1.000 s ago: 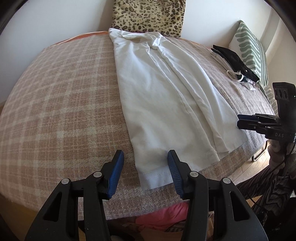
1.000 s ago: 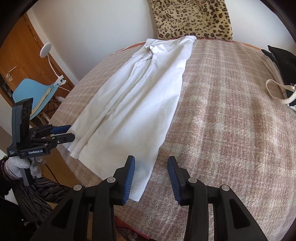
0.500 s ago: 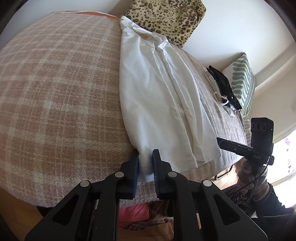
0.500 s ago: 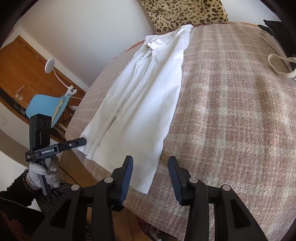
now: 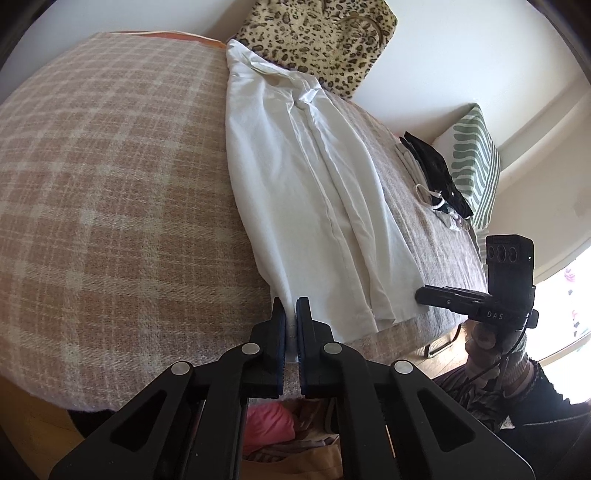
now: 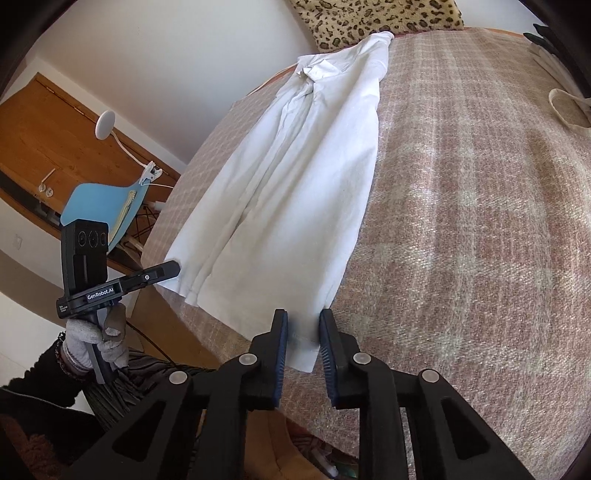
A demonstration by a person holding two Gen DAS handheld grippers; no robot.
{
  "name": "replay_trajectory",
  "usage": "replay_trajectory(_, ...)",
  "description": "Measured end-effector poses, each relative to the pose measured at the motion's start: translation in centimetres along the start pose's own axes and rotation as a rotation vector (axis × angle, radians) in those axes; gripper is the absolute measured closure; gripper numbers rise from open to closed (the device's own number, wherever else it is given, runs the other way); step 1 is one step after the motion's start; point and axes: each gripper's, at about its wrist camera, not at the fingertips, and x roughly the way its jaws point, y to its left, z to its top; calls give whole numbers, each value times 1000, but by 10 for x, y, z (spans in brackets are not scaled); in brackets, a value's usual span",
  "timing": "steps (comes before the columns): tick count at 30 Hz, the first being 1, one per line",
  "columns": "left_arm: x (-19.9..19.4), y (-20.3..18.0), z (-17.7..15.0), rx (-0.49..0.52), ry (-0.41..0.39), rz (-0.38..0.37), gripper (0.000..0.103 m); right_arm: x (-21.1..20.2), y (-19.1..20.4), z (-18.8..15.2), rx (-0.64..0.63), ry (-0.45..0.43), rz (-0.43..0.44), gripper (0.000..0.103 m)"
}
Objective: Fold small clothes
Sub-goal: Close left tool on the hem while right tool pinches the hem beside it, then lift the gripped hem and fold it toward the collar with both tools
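The white shirt (image 5: 306,192) lies lengthwise on the plaid blanket (image 5: 110,184), its collar up by the leopard-print cushion (image 5: 317,33) and its hem at the blanket's near edge; the sides look already turned in, so it reads as a long narrow strip. The left gripper (image 5: 291,314) has pinched 1 hem corner, its 2 blue pads pressed together on the white cloth. The right gripper (image 6: 303,326) straddles the other hem corner and its jaws have just been closing, yet a gap shows between each pad and the fabric, so it is not gripping yet. Judged from this, the lengthwise folds are done and the crosswise fold, hem carried up toward the collar, has not begun: the hem sits flat on the blanket. What is left is for the right pads to bite, then both corners to lift together and travel toward the cushion. Further across the blanket from the shirt, a small heap of dark and pale items (image 5: 432,166) rests near a green-striped pillow (image 5: 476,162).
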Motion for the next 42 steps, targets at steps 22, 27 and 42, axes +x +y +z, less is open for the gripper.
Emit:
replay_trajectory(22, -23, -14, 64, -54, -126, -101, 100, -42, -12, 49, 125, -174, 201, 101)
replay_trajectory(27, -18, -12, 89, -44, -150, -65, 100, -43, -15, 79, 112, -200, 174, 101)
replay_trajectory(42, 22, 13, 150, -75, -152, 23, 100, -1, -42, 145, 153, -193, 91, 101)
